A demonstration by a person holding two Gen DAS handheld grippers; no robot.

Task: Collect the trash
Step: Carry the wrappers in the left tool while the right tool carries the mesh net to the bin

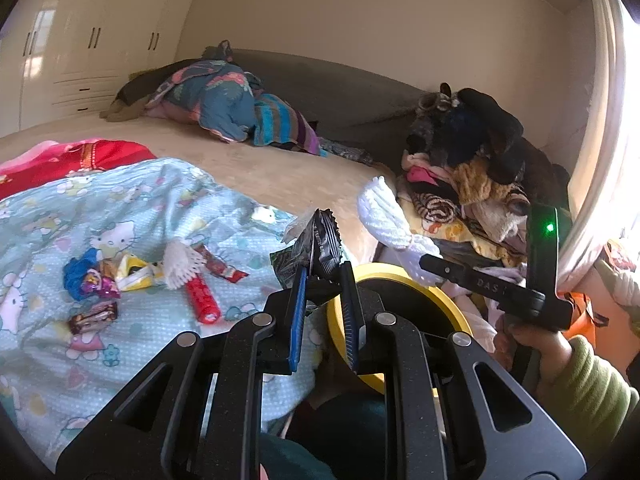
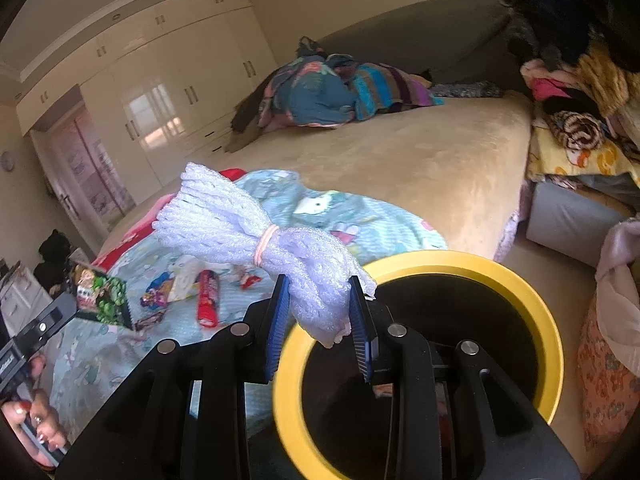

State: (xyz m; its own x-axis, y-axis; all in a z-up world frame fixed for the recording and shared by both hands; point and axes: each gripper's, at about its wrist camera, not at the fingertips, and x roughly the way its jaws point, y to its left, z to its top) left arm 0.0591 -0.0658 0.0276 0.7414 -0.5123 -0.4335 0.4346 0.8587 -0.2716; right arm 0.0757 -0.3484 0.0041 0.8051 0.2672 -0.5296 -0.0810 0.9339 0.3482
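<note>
My left gripper [image 1: 324, 276] is shut on a dark crinkled snack wrapper [image 1: 320, 246], held up beside the yellow-rimmed black bin [image 1: 460, 312]; the same wrapper shows green print in the right wrist view [image 2: 102, 294]. My right gripper [image 2: 320, 300] is shut on a white foam net bundle [image 2: 240, 228] tied with a pink band, held over the bin's rim [image 2: 536, 300]. That bundle also shows in the left wrist view [image 1: 390, 220]. More wrappers lie on the Hello Kitty blanket [image 1: 120, 208]: a red tube [image 1: 202, 298], a brown bar wrapper [image 1: 94, 316], and a colourful pile [image 1: 108, 274].
The bin stands on the floor at the bed's corner. A beige mattress [image 2: 400, 160] carries folded blankets [image 1: 224, 104] at the back. A heap of clothes [image 1: 472, 168] sits to the right, with a grey box [image 2: 568, 220] below. Wardrobes [image 2: 160, 92] line the far wall.
</note>
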